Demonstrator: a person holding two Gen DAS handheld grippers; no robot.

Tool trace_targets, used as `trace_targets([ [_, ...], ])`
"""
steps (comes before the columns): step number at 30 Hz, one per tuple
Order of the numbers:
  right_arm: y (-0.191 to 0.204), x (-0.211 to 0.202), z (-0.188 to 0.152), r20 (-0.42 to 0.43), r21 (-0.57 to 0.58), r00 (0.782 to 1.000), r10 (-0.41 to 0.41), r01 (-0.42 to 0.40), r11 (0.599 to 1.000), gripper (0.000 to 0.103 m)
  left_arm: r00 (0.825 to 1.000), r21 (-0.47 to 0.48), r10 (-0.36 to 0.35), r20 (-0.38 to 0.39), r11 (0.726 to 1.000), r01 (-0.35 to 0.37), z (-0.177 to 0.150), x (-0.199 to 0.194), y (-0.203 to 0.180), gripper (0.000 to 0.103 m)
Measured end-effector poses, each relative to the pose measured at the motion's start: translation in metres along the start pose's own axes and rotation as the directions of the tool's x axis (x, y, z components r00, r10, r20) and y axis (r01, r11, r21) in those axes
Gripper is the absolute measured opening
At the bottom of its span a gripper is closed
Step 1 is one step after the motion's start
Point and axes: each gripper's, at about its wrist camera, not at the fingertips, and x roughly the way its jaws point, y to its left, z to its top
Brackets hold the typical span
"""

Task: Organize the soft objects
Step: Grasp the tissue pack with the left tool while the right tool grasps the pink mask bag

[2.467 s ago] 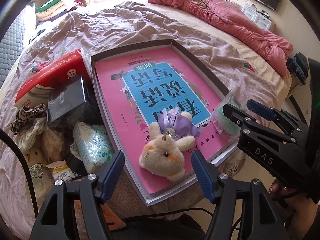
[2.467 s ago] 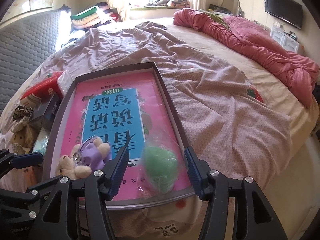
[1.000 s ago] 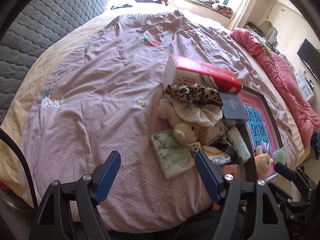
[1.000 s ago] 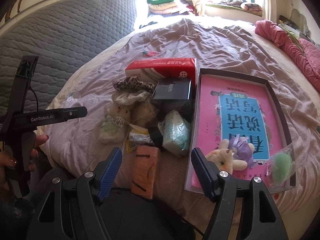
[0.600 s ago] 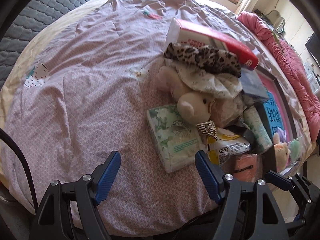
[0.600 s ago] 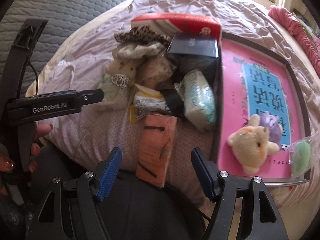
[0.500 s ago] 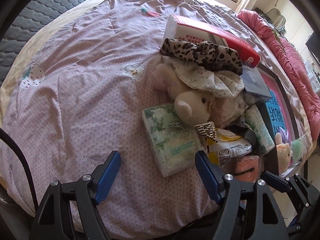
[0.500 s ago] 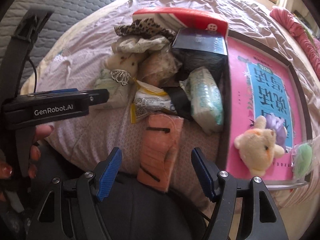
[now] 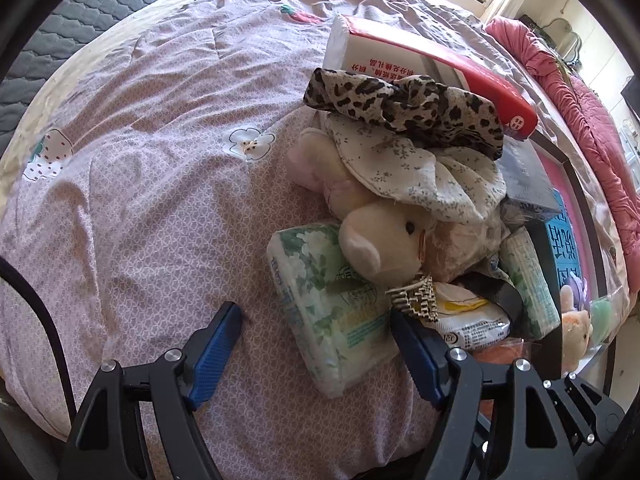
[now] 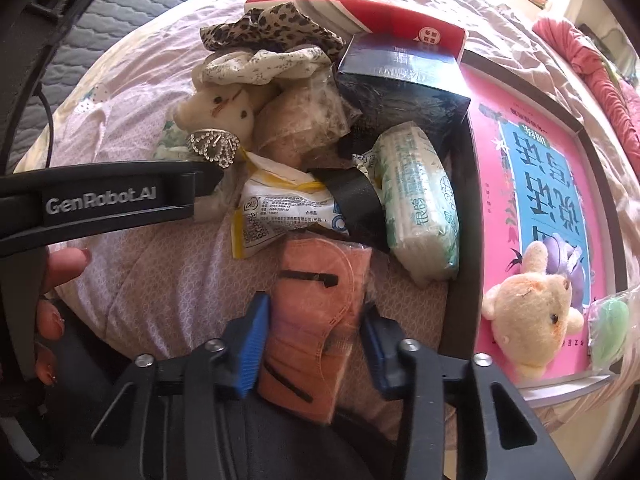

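Note:
A heap of soft things lies on the bed. My left gripper [image 9: 316, 320] is open around a green floral tissue pack [image 9: 320, 296], with a cream plush rabbit [image 9: 380, 240] just beyond it. My right gripper [image 10: 316, 316] is partly closed around an orange mask packet [image 10: 316, 312]; the pads stand beside it and contact is unclear. A shallow tray [image 10: 460, 280] with a pink book in it holds a plush bear [image 10: 528, 308] and a green sponge in a bag [image 10: 610, 328]. Leopard and floral scrunchies [image 9: 400, 100] top the heap.
A red and white box [image 9: 400, 60], a dark box [image 10: 400, 72], a second tissue pack [image 10: 420, 200], a white snack pouch [image 10: 280, 208] and a rhinestone crown [image 10: 212, 148] lie in the heap. A pink quilt [image 9: 580, 112] lies at far right. The bed's near edge is below the grippers.
Both grippers have moved down and closer to the heap. The right gripper's jaws have narrowed around the orange mask packet. The left gripper now straddles the green tissue pack.

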Motion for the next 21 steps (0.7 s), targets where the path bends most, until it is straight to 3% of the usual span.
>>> trace_targets([
  [6, -0.006, -0.01, -0.001, 0.054, 0.004, 0.997, 0.054, -0.054, 0.999, 0.037, 0.999, 0.0, 0.032, -0.008, 0.999, -0.032, 0.005, 0.011, -0.006, 0.08],
  [9, -0.011, -0.018, 0.0, 0.075, 0.012, 0.994, 0.075, -0.076, 0.997, 0.036, 1.0, -0.001, 0.027, -0.01, 1.0, -0.027, 0.004, 0.014, -0.005, 0.077],
  [14, -0.019, -0.029, -0.001, 0.104, 0.037, 0.988, 0.113, -0.117, 0.992, 0.034, 1.0, 0.038, -0.002, -0.007, 0.999, 0.003, 0.0, 0.011, -0.007, 0.046],
  [17, -0.026, -0.032, -0.001, 0.103, 0.049, 0.987, 0.124, -0.129, 0.99, 0.034, 1.0, 0.06, -0.016, 0.001, 0.998, 0.016, -0.003, 0.008, -0.009, 0.037],
  [21, -0.036, -0.033, 0.0, 0.108, 0.071, 0.985, 0.133, -0.141, 0.988, 0.033, 0.996, 0.045, -0.089, 0.001, 0.995, 0.088, -0.011, -0.002, 0.001, 0.03],
])
